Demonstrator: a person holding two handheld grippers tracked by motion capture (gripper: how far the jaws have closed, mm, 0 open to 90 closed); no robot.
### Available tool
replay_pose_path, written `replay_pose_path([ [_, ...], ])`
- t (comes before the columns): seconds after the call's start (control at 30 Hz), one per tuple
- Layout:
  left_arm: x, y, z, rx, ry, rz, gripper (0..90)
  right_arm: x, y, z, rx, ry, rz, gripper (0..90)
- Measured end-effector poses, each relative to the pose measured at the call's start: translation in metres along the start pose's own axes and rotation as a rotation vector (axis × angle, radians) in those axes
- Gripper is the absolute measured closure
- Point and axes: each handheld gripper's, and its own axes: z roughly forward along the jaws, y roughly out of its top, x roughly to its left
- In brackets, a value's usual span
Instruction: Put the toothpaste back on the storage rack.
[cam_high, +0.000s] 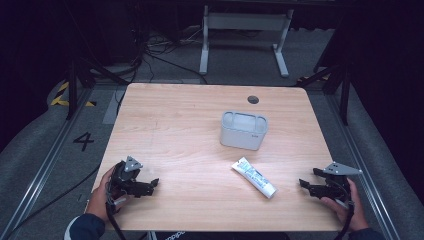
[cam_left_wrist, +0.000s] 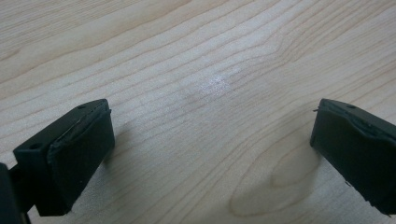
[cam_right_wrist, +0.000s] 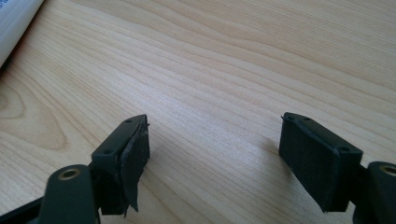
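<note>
Basically both grippers rest apart on the table (cam_high: 175, 115), jaws spread, nothing between. Toothpaste tube (cam_high: 254, 177) lies flat just left of right gripper (cam_high: 306, 185), path clear. Grey bin (cam_high: 243, 131) beyond it; left gripper (cam_high: 152, 184) far opposite.

The left gripper (cam_high: 150, 184) is held in the left hand (cam_high: 100, 197) near the counter's (cam_high: 190, 120) front left corner, its fingers pointed toward the counter's middle. A dark sleeve (cam_high: 85, 226) is seen at that wrist. In the left gripper view, the fingers (cam_left_wrist: 70, 154) are spread wide apart just above the counter, with nothing between them. The right gripper (cam_high: 306, 184) is held in the right hand (cam_high: 345, 205) near the counter's front right corner, fingers pointed inward toward the middle. In the right gripper view, its fingers (cam_right_wrist: 317, 156) are likewise set wide apart and empty, low over the counter. A grey three-cornered plate is carried on top of each gripper.
</note>
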Motion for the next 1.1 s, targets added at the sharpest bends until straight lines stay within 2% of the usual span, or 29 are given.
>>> replay_pose_path([
  [0.1, 0.0, 0.001, 0.001, 0.001, -0.006, 0.004, 0.1, 0.0, 0.0, 0.0, 0.0, 0.0, -0.001, 24.8],
  [0.17, -0.001, 0.005, 0.003, 0.005, -0.013, 0.035, 0.1, 0.0, 0.0, 0.0, 0.0, -0.003, -0.003, 24.6],
  [0.27, -0.003, 0.004, 0.004, -0.004, -0.017, 0.027, 0.5, 0.0, 0.0, 0.0, 0.001, -0.004, -0.003, 24.6],
  [0.37, -0.001, 0.003, 0.001, 0.012, -0.029, 0.048, 0.5, 0.001, 0.0, 0.001, 0.005, -0.007, -0.007, 24.1],
  [0.47, -0.002, -0.001, -0.001, 0.004, -0.023, 0.038, 0.5, -0.001, 0.0, 0.0, 0.003, 0.014, -0.022, 24.5],
  [0.53, -0.002, -0.002, -0.002, -0.005, -0.02, 0.036, 0.5, -0.001, 0.0, 0.0, 0.005, 0.012, -0.022, 24.5],
  [0.6, 0.0, -0.005, -0.005, 0.001, -0.03, 0.054, 0.5, -0.002, 0.001, 0.0, 0.013, 0.013, -0.028, 24.1],
  [0.67, -0.001, -0.006, -0.005, 0.0, -0.036, 0.049, 0.5, -0.002, 0.002, 0.0, 0.019, 0.014, -0.033, 23.7],
  [0.7, -0.001, -0.007, -0.007, 0.003, -0.046, 0.063, 0.4, -0.003, 0.003, -0.001, 0.036, 0.014, -0.034, 22.9],
  [0.8, -0.001, -0.008, -0.007, -0.001, -0.037, 0.064, 0.5, -0.005, 0.003, -0.003, 0.051, 0.012, -0.036, 21.8],
  [0.93, -0.001, -0.008, -0.007, -0.001, -0.036, 0.064, 0.5, -0.006, 0.003, -0.003, 0.055, 0.033, -0.045, 21.8],
  [1.1, 0.001, -0.009, -0.009, 0.006, -0.065, 0.085, 0.5, -0.002, 0.009, -0.005, 0.053, 0.049, -0.071, 23.9],
])
